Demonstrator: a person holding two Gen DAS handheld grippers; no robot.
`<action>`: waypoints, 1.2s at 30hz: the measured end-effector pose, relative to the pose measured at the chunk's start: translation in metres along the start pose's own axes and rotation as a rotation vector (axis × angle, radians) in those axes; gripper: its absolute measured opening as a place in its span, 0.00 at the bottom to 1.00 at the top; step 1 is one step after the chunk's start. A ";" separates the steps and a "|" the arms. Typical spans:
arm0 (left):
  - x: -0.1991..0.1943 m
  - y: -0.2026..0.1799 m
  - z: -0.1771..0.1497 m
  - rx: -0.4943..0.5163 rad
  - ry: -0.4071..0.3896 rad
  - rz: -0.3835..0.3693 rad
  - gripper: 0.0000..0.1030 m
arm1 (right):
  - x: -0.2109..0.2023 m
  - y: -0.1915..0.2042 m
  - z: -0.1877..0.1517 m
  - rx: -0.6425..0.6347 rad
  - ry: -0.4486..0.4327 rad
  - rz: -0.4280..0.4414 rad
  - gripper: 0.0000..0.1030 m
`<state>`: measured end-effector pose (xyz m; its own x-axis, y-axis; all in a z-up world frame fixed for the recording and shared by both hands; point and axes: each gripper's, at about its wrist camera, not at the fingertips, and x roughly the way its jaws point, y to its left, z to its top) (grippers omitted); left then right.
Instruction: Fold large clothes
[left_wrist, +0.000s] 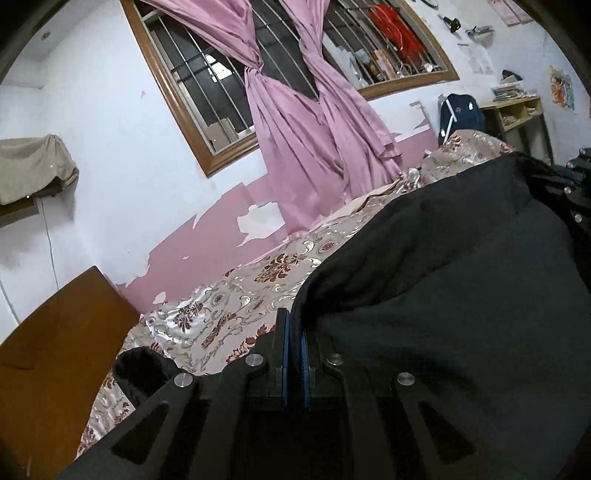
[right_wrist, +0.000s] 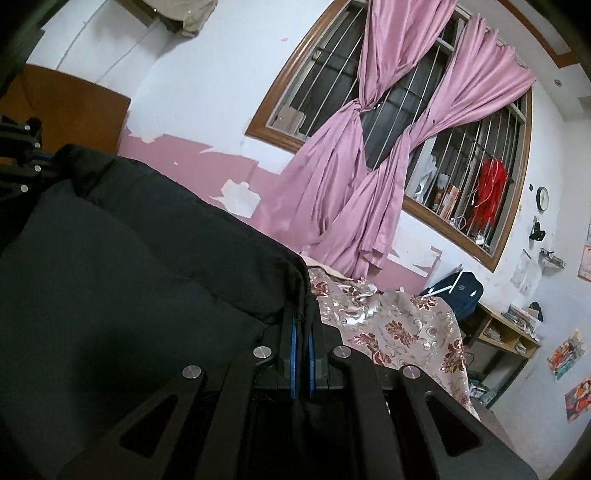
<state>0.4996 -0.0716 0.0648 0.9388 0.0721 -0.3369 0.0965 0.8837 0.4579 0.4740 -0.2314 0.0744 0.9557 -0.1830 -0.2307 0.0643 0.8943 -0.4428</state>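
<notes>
A large black garment (left_wrist: 443, 280) is held up over the bed, stretched between my two grippers. My left gripper (left_wrist: 294, 332) is shut on its left edge, the cloth pinched between the blue pads. My right gripper (right_wrist: 301, 325) is shut on its right edge, and the garment (right_wrist: 129, 277) fills the left of the right wrist view. The right gripper also shows at the right edge of the left wrist view (left_wrist: 576, 184), and the left gripper at the left edge of the right wrist view (right_wrist: 22, 162). A black cuff or sleeve end (left_wrist: 142, 363) hangs down at lower left.
The bed has a floral satin cover (left_wrist: 229, 306), also seen in the right wrist view (right_wrist: 399, 332). A wooden headboard (left_wrist: 55, 350) is on the left. Pink curtains (left_wrist: 295, 140) hang at a barred window behind. A dark backpack (right_wrist: 458, 291) and a shelf (right_wrist: 506, 339) stand at right.
</notes>
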 end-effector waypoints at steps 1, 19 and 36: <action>0.009 -0.002 0.000 -0.003 0.008 0.005 0.05 | 0.007 0.003 0.001 -0.008 0.001 -0.007 0.04; 0.095 -0.017 -0.017 -0.074 0.135 -0.098 0.09 | 0.099 0.028 -0.016 -0.052 0.109 0.004 0.06; 0.034 0.024 -0.026 -0.312 -0.007 -0.235 0.93 | 0.060 -0.003 -0.013 0.051 0.036 0.108 0.70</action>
<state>0.5249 -0.0355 0.0433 0.9054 -0.1507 -0.3968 0.2045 0.9741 0.0966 0.5275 -0.2503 0.0505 0.9469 -0.0987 -0.3059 -0.0227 0.9289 -0.3697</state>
